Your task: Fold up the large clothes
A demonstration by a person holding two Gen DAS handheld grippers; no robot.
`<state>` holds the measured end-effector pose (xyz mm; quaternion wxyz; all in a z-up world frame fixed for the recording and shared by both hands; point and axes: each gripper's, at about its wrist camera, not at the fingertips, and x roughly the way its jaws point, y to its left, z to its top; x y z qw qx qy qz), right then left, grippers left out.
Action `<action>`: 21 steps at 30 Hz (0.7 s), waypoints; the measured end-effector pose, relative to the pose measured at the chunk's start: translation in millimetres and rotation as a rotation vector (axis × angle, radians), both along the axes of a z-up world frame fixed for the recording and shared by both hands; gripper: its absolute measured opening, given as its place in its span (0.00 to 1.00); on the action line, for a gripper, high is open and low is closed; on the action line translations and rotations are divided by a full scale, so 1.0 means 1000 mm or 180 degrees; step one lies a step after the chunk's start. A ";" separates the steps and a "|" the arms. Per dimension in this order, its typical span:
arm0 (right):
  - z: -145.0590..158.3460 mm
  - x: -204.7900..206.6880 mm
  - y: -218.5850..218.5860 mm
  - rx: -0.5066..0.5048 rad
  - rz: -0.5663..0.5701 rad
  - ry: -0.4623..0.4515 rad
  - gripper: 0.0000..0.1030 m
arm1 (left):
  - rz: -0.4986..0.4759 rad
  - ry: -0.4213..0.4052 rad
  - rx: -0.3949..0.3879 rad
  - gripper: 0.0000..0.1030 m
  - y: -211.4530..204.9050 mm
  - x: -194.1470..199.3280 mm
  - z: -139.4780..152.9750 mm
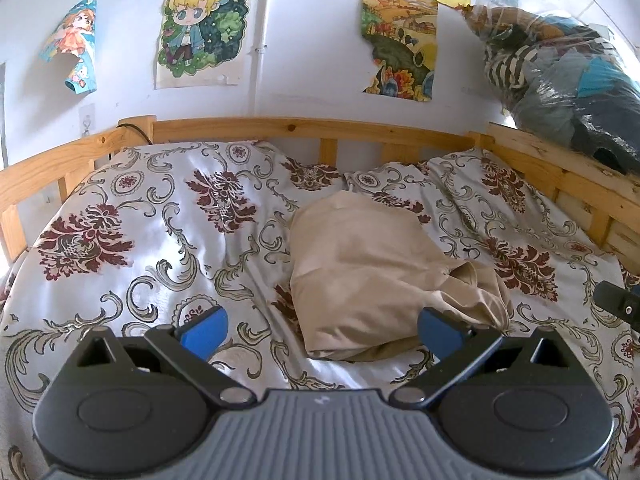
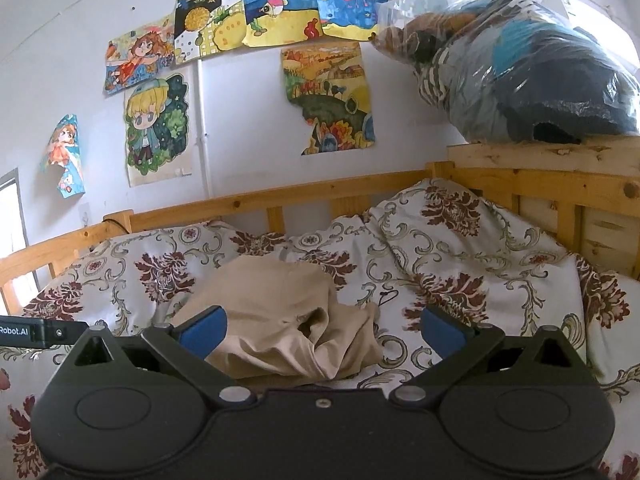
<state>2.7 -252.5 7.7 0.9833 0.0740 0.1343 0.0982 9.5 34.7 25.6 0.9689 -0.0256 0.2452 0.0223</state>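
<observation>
A beige garment (image 1: 372, 276) lies bunched in a rough folded heap on the floral bedspread (image 1: 160, 220), a little right of centre in the left wrist view. My left gripper (image 1: 322, 330) hovers just in front of its near edge, open, with nothing between its blue fingers (image 1: 204, 330). In the right wrist view the same beige garment (image 2: 280, 320) lies ahead with a rumpled opening on its right side. My right gripper (image 2: 322, 330) is open above its near edge and holds nothing. The right gripper's black body (image 1: 618, 302) shows at the left view's right edge.
A wooden bed rail (image 1: 304, 130) runs along the back and right sides. A clear plastic bag of clothes (image 2: 520, 68) sits on the right headboard ledge. Pillows (image 2: 460, 248) in the same floral fabric lie at the back right. Drawings (image 2: 156, 128) hang on the wall.
</observation>
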 end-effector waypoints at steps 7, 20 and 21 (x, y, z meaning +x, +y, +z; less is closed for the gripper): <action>-0.001 0.000 0.000 0.0002 -0.0002 0.0008 0.99 | 0.0002 0.0000 -0.0005 0.99 0.000 0.000 0.000; -0.006 0.003 0.002 0.0006 -0.0017 0.0081 0.99 | 0.0108 0.0100 0.0066 0.99 -0.003 0.002 -0.003; -0.007 0.003 0.002 0.0007 -0.0019 0.0086 0.99 | 0.0120 0.0113 0.0076 0.99 -0.003 0.002 -0.003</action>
